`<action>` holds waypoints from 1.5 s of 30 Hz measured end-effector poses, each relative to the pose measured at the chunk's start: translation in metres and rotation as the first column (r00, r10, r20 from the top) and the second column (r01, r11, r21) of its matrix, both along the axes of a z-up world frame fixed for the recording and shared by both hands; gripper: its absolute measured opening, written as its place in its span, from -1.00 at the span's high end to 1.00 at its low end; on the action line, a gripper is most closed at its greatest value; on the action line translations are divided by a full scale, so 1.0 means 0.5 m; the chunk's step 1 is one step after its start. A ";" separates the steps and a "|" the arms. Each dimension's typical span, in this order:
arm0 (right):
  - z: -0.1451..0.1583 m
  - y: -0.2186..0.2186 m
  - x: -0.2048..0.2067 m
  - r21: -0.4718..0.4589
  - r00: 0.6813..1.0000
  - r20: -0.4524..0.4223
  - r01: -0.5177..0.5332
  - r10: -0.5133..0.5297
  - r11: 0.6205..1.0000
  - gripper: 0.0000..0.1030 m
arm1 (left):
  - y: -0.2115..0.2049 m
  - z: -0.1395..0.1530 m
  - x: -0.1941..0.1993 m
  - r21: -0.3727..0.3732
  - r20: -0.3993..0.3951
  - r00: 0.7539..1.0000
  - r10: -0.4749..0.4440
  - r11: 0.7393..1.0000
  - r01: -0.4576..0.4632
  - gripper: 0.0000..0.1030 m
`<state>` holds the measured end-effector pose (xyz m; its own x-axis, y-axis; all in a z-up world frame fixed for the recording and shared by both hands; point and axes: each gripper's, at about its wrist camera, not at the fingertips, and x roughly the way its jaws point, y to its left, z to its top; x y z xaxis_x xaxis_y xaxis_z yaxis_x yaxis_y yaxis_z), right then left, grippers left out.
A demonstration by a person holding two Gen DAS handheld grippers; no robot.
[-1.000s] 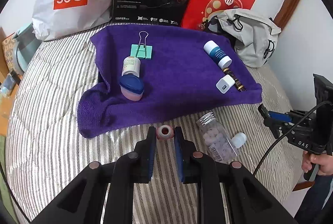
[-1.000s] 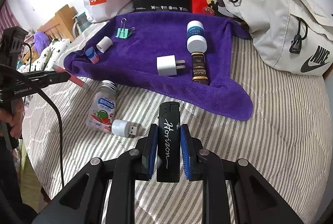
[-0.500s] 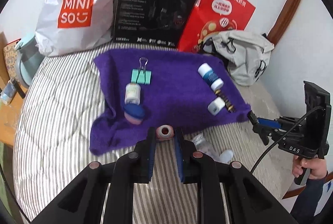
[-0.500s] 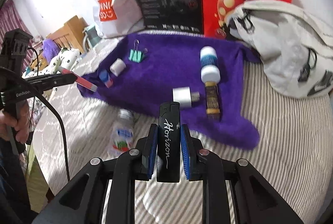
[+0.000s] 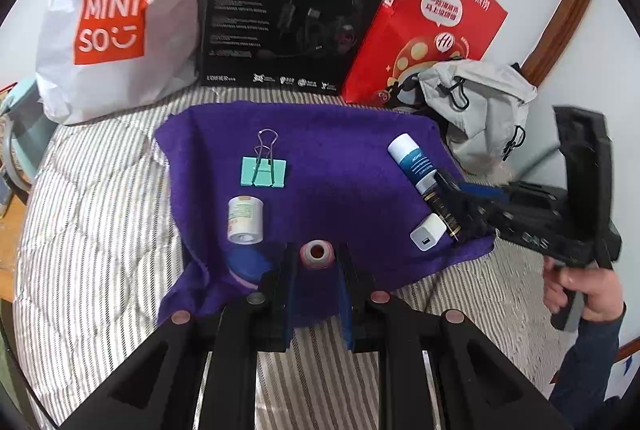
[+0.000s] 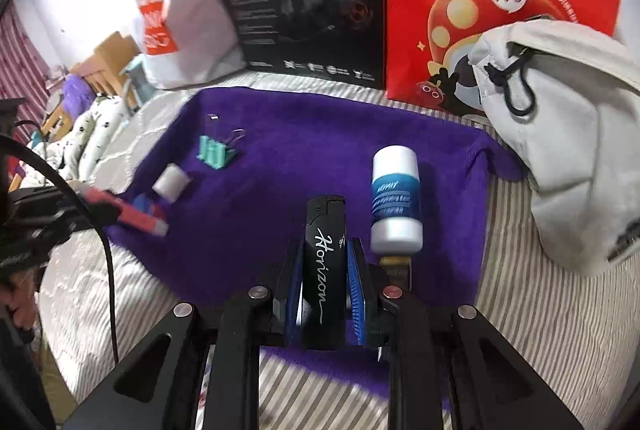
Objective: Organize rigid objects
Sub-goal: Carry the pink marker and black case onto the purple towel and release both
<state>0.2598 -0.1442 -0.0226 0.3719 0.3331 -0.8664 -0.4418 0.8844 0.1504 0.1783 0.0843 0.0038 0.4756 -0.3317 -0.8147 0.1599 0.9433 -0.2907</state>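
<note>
A purple towel (image 5: 340,166) spreads over the striped bedding (image 5: 92,230), ahead of and beneath both claws. On it, in the left wrist view, lie a teal binder clip (image 5: 264,171) ahead and slightly left of the left gripper (image 5: 317,262), a white roll (image 5: 245,220) nearer on the left, a blue-capped pink piece (image 5: 248,264) just beside the left finger, and off to the right a white and blue bottle (image 5: 414,162), a dark slim bottle (image 5: 444,208) and a white charger plug (image 5: 428,237).

The left gripper is clamped on a small pink cylinder (image 5: 317,254), its round end with a dark hole facing the camera, held at the fingertips above the towel's near edge. Only this view shows the charger plug and the person's hand (image 5: 584,290) on the other handle.

The right wrist view alone shows the right gripper (image 6: 324,270) closed on a black lighter (image 6: 324,270) lettered "Horizon", standing lengthwise between the blue pads over the towel. The white and blue bottle lies just right of its tip; the binder clip sits far ahead to the left.
</note>
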 end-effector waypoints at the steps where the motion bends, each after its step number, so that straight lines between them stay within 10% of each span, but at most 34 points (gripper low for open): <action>1: -0.008 0.003 0.012 -0.007 1.000 -0.007 0.001 -0.001 1.000 0.58 | -0.002 -0.004 0.005 0.004 -0.005 1.000 -0.003 1.000 0.003 0.67; 18: -0.088 0.037 0.078 -0.043 0.997 -0.053 -0.056 0.054 0.998 0.57 | -0.030 -0.059 0.131 0.032 -0.044 0.999 0.002 0.999 0.000 0.66; 45: -0.031 -0.004 0.014 -0.043 0.999 -0.016 -0.051 0.050 0.998 0.27 | -0.093 -0.141 0.169 0.162 -0.131 0.990 -0.052 0.984 0.073 0.65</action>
